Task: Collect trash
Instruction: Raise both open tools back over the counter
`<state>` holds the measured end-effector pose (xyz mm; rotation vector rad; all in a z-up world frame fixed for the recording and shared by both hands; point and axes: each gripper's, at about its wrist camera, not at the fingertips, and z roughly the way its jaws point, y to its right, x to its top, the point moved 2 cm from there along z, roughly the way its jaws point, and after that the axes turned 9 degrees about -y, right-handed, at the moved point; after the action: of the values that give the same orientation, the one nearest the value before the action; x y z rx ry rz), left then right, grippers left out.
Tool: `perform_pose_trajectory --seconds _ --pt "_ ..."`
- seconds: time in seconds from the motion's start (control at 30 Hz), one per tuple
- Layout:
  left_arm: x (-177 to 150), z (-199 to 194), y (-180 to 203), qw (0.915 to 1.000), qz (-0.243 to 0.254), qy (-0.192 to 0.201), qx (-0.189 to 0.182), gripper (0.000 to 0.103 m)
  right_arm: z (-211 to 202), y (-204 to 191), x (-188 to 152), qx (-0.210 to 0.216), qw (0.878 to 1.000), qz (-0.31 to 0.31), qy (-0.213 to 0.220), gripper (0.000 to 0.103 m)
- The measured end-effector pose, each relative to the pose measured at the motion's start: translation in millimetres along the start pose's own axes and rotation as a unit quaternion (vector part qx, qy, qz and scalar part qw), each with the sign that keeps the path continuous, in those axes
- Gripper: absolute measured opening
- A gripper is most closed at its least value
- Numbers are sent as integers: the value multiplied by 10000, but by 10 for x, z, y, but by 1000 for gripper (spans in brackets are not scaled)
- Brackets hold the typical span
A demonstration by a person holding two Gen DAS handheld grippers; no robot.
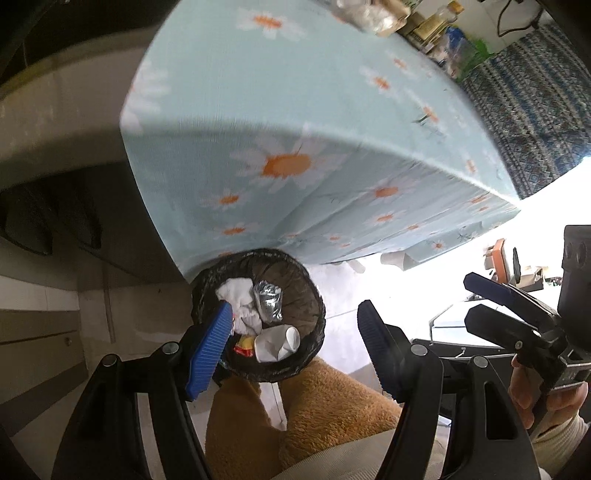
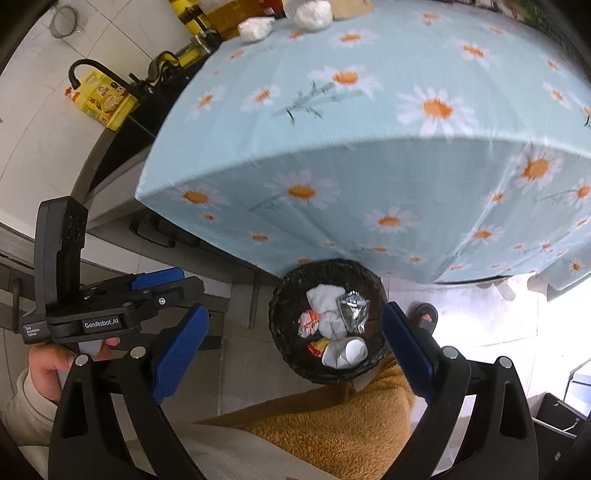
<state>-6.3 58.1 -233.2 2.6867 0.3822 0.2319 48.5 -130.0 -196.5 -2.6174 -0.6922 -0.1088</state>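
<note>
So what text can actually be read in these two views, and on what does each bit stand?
"GenRobot.AI": white print on the side of the left tongs' black body.
"Data Acquisition System": tiny white print at the end of that same body, only just legible.
Embossed figures on the black upright block above it: too faint to read.
Label on the yellow bottle on the counter: pictures and print, too small to read.
Bottles at the table's far end: blurred, unreadable.

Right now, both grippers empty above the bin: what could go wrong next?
1. White wads sit among bottles at the table's far edge; reaching could topple one.
2. Crushed cup rides high near the bin rim; more trash may spill.
3. Tablecloth overhangs the bin, possibly catching drops.
</note>
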Motion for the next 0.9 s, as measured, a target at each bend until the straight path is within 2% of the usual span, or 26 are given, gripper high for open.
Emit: perform_pose_trajectory --seconds 0.5,0.7,0.9 --pt "131 -570 204 9968 560 554 102 68 -546 -169 246 -108 9966 -153 800 93" --pt "309 -730 325 9949 541 844 69 68 -785 -112 540 -226 9930 -376 1099 93" --pt "588 -812 468 9932 398 1070 226 68 -965 65 957 -268 9895 -530 1317 93"
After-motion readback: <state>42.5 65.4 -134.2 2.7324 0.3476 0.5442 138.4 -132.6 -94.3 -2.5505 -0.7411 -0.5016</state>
